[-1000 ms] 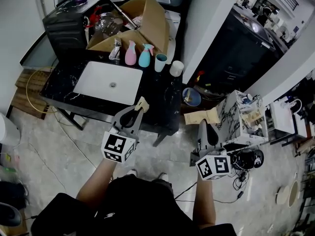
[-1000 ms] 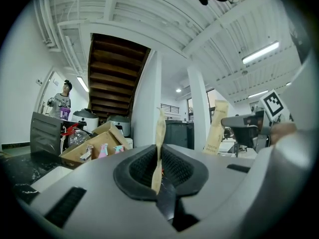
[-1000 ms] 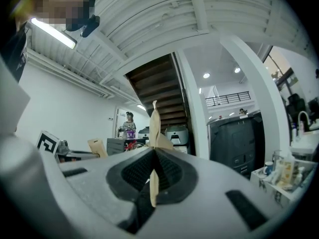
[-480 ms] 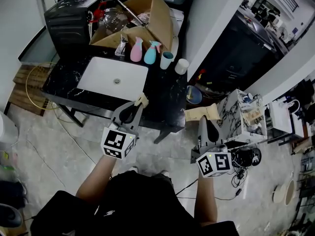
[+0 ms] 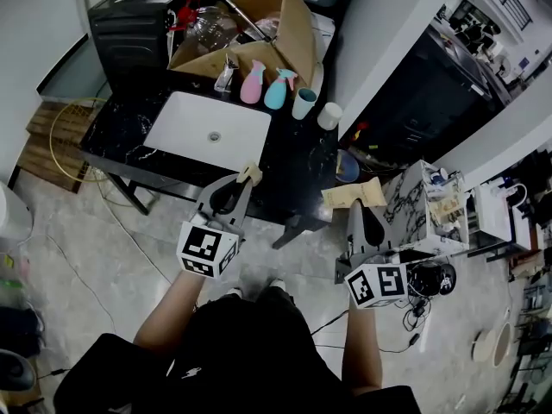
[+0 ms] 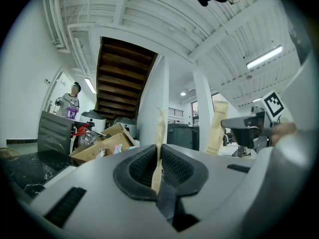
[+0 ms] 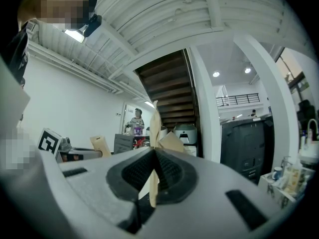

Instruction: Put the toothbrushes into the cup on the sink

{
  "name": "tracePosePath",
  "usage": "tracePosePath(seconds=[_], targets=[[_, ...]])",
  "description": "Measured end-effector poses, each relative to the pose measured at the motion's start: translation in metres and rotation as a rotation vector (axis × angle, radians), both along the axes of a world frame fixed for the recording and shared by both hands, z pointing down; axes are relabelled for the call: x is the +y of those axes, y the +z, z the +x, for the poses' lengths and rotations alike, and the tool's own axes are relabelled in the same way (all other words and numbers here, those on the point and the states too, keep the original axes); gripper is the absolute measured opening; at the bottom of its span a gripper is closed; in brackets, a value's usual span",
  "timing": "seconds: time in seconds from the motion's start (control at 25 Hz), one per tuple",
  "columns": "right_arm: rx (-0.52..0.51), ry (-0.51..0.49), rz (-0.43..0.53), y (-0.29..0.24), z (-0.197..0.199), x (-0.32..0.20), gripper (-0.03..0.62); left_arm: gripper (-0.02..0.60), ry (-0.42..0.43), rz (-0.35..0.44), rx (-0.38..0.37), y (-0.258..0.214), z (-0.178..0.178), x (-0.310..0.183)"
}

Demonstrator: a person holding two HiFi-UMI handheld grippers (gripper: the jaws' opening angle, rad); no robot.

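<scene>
We judge the step in hand to be the approach to the sink [image 5: 181,128]. The left load is near the front edge of the worktop [image 5: 116,136], the right load is off to its right, and both are well apart from the cups. The left tool [image 5: 240,190] is pinching the left toothbrush pack [image 6: 159,133], a flat brown paper sleeve. The right tool [image 5: 362,216] is pinching the right toothbrush pack [image 7: 154,128] in the same way. In each gripper view the pads bear on both faces of the sleeve. Each pack stands on end: its long axis runs upright, across the line along which its tool points. Each camera sees its pack edge-on, with the upper end rising above the jaws. Both tools point level toward the worktop. Two candidates stand behind the basin at its right, a teal cup [image 5: 304,103] and a white cup [image 5: 329,116], just beside two spray bottles [image 5: 253,83]; we cannot tell which one the task means. To do the step well, we hold the pinch firm, since thin paper is likely to slip or fold, and bring one tool at a time over the chosen cup. We keep the long axis upright, centre the lower end over the mouth, lower it inside the rim, and only then spread the jaws. We approach from the basin side to stay clear of the bottles.
</scene>
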State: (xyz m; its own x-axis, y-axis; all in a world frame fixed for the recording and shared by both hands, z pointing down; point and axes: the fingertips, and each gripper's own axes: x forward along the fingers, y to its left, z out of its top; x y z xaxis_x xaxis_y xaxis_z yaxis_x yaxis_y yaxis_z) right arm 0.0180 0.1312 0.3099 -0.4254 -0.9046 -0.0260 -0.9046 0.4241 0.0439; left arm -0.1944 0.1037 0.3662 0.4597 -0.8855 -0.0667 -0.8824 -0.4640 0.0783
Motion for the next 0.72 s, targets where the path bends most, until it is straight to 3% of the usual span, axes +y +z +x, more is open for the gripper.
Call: tracePosePath(seconds=[0.72], targets=[[-0.037,-0.016,-0.024,0.016,0.023,-0.064,0.003,0.031,-0.017,-0.023,-0.033,0.008,0.022,-0.054]])
